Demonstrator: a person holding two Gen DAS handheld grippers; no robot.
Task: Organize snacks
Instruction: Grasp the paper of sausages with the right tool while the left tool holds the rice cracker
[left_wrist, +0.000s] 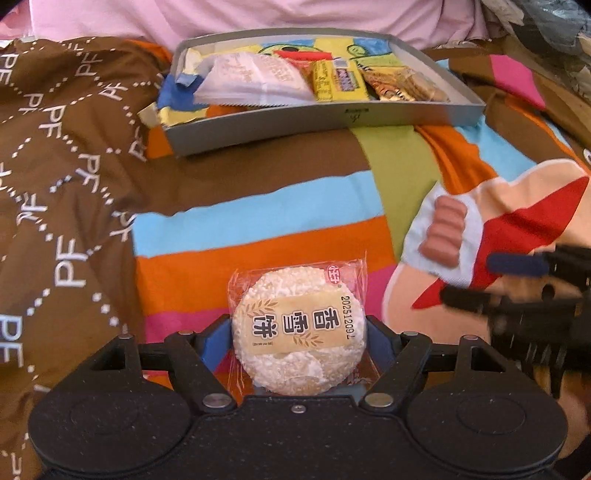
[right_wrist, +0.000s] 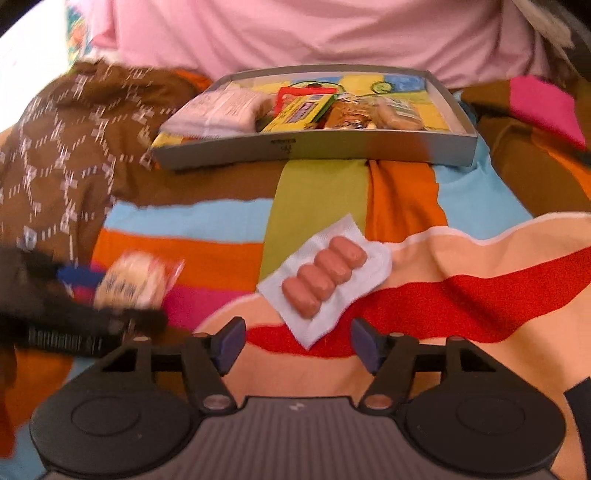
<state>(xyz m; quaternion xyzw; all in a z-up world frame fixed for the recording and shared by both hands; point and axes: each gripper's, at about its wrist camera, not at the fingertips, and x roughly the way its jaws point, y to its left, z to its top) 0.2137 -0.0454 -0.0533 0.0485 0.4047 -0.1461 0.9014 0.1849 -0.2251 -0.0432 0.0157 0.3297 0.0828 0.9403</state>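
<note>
Two grippers: left gripper (left_wrist: 299, 332) fingers pinch the rice cracker (left_wrist: 298, 334) (wrapped); right gripper (right_wrist: 298, 345) fingers spread.

The rice cracker (left_wrist: 298, 334) looks rough and grainy inside glossy clear plastic; the bedspread (left_wrist: 258, 225) is matt cloth; the box (left_wrist: 332, 118) looks like smooth grey cardboard.

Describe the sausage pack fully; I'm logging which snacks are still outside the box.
The sausage pack is a flat, clear-to-whitish sealed plastic pouch with a textured border, holding four short pinkish-brown sausages side by side. It lies flat and skewed diagonally on the colourful striped bedspread, outside the grey box. Nothing grips it: the right gripper is open just short of its near corner. The left gripper holds a different snack.
</note>
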